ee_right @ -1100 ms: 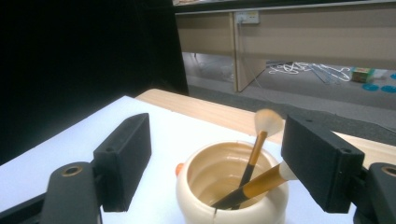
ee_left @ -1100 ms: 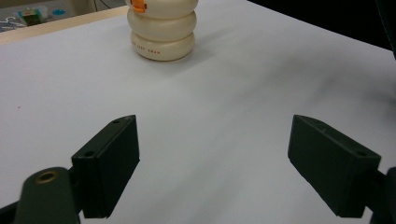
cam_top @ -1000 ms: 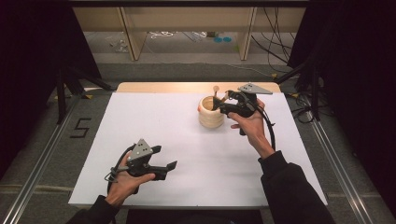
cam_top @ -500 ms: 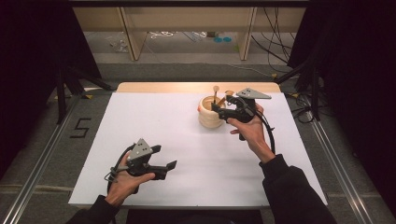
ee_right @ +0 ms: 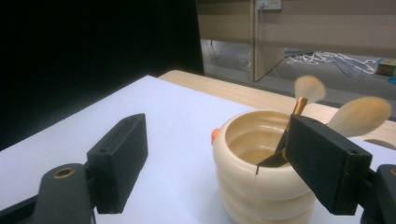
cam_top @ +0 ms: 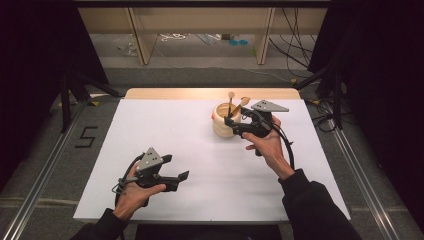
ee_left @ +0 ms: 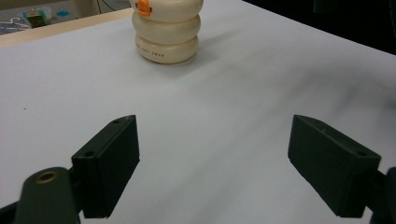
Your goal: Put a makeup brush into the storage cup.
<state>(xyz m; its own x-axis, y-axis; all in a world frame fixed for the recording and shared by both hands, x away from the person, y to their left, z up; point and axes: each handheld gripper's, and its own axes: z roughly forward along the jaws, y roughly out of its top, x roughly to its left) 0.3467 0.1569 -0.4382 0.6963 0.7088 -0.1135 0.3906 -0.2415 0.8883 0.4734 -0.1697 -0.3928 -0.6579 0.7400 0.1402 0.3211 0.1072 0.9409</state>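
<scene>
A cream ribbed pot [cam_top: 220, 125] stands at the back middle of the white table [cam_top: 165, 130]. Two soft-tipped brushes [cam_top: 231, 96] [cam_top: 244, 101] lean out of it. My right gripper [cam_top: 232, 126] is open against the pot's right side. In the right gripper view the pot [ee_right: 261, 186] sits between the jaws of the right gripper [ee_right: 219, 163], and the brush heads [ee_right: 309, 88] [ee_right: 359, 115] rise behind the right jaw. My left gripper [cam_top: 176, 167] is open and holds nothing near the front left. In the left gripper view the left gripper [ee_left: 212, 168] points toward the pot [ee_left: 166, 28].
A wooden strip [cam_top: 165, 93] runs along the table's far edge. Behind it are shelf legs [cam_top: 141, 35] and loose cables [cam_top: 295, 45] on the floor. Metal rails [cam_top: 360, 170] flank the table, and a "5" mark [cam_top: 86, 136] is on the floor at left.
My right gripper has drifted slightly nearer and lower beside the pot, with its jaws still apart. The left gripper has stayed put.
</scene>
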